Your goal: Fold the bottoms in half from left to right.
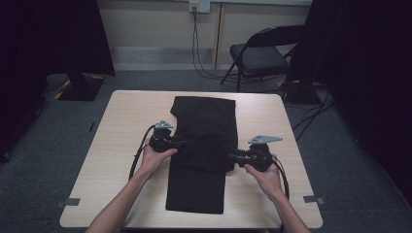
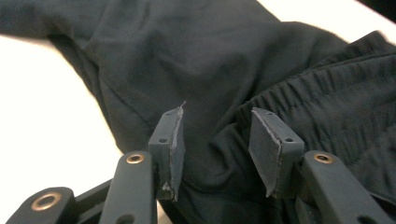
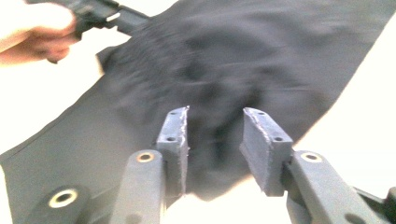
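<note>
A black garment [image 1: 201, 145], folded lengthwise, lies down the middle of the light wooden table [image 1: 121, 126]. My left gripper [image 1: 180, 143] sits at the garment's left edge, jaws open over the bunched cloth [image 2: 219, 84] with an elastic waistband [image 2: 336, 93] to the right. My right gripper [image 1: 233, 156] is at the garment's right edge, open, with the dark fabric [image 3: 224, 60] lying between and beyond its jaws. In the right gripper view the other hand [image 3: 32, 30] and its gripper appear at the top left.
A black folding chair [image 1: 265, 56] stands behind the table at the back right. Cables hang from a wall socket [image 1: 199, 6]. Dark curtains flank both sides. Bare tabletop lies left and right of the garment.
</note>
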Demonstrator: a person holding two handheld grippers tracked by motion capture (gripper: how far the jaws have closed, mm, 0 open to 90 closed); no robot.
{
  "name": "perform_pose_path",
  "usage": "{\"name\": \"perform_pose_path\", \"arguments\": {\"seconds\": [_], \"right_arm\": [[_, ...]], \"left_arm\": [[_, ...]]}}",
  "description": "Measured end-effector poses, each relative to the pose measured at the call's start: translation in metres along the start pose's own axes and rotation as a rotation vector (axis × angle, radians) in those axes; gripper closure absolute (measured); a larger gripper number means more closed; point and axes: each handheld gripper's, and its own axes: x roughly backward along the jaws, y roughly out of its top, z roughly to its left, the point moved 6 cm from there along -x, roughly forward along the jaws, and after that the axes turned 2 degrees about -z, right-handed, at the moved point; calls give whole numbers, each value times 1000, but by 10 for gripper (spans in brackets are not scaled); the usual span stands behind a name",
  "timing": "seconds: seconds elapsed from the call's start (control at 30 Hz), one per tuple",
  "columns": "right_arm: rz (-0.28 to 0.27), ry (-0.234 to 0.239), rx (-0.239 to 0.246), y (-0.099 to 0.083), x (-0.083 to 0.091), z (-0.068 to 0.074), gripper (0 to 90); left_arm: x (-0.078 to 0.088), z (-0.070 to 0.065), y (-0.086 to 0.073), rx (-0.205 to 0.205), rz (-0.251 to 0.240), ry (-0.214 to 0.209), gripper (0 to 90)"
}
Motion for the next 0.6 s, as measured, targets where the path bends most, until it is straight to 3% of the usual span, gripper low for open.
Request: {"name": "perform_pose_path", "arguments": {"seconds": [0.07, 0.17, 0.3, 0.37, 0.43, 0.6], "right_arm": [[0, -70, -31, 0, -7, -16, 623], [9, -123, -82, -2, -24, -32, 624], [62, -187, -47, 0, -50, -35, 615], [40, -181, -44, 4, -55, -31, 616], [31, -107, -61, 4, -57, -24, 626], [23, -36, -23, 0, -38, -7, 609]], "left_arm": [[-6, 3, -2, 2, 16, 7, 547], [-10, 4, -4, 16, 11, 11, 541], [-9, 1, -1, -24, -16, -17, 517], [-7, 0, -1, -40, -19, -38, 513], [-3, -4, -3, -43, -27, -68, 513], [14, -18, -6, -116, -33, -121, 496]]}}
